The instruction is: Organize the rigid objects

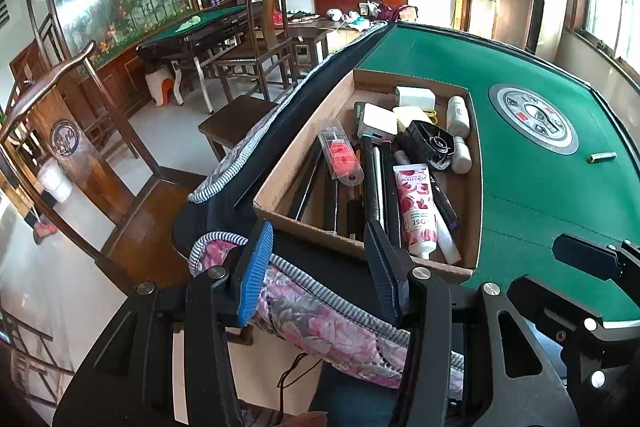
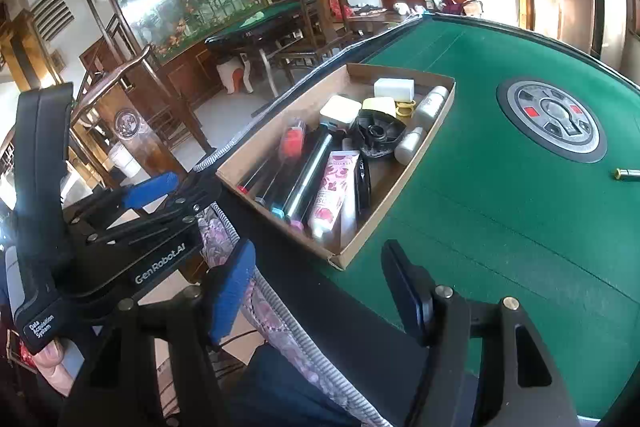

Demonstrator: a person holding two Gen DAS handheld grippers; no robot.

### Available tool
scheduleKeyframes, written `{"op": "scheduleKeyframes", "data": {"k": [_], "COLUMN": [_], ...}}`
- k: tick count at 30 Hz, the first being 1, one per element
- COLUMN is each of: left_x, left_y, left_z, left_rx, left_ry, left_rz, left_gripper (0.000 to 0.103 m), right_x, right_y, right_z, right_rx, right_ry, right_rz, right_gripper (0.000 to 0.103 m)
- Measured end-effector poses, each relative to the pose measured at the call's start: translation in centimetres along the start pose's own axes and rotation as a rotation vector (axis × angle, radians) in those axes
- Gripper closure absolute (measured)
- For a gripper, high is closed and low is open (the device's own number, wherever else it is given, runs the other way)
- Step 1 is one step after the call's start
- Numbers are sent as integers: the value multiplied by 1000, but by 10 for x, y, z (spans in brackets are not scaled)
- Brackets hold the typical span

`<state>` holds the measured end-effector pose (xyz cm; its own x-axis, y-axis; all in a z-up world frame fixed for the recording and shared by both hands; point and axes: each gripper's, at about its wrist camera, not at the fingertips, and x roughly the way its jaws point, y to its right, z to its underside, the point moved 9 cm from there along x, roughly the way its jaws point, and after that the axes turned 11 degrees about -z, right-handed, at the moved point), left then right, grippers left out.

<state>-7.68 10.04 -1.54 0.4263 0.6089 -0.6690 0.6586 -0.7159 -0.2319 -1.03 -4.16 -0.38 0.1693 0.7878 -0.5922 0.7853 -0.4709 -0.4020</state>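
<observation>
A shallow cardboard tray (image 1: 478, 195) (image 2: 420, 151) lies on the green felt table (image 1: 540, 195) (image 2: 500, 207), at its near left edge. It holds a pink rose hand-cream tube (image 1: 416, 207) (image 2: 332, 191), a red item in a clear case (image 1: 342, 157) (image 2: 294, 139), black pens, white boxes, white bottles and a black round part (image 1: 434, 145) (image 2: 376, 135). My left gripper (image 1: 320, 267) is open and empty, just before the tray's near wall. My right gripper (image 2: 324, 287) is open and empty, right of the left one, above the table edge.
A small brass-coloured bar (image 1: 602, 157) (image 2: 628, 173) lies on the felt at the right. A round control panel (image 1: 532, 117) (image 2: 552, 119) sits in the table's middle. A floral cushion (image 1: 320, 311) covers the near edge. Wooden chairs (image 1: 256, 51) stand to the left.
</observation>
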Motion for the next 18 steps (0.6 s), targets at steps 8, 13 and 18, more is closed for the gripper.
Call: {"op": "scheduleKeyframes", "data": {"k": [8,13,18], "left_x": [3,12,27], "left_y": [-1,-1,0], "left_z": [0,-1,-2], "left_rx": [0,-11,-10], "left_ry": [-5,-26,-53], "left_rz": [-13,-9,-9], "left_gripper": [55,55,55], "right_x": [1,5,14], "right_y": [4,10,17], "right_z": [1,-3,-7], "right_rx": [5,20,35], "right_ry": [1,0,-14], "right_rz": [35,45,42], "right_gripper": [37,37,37]}}
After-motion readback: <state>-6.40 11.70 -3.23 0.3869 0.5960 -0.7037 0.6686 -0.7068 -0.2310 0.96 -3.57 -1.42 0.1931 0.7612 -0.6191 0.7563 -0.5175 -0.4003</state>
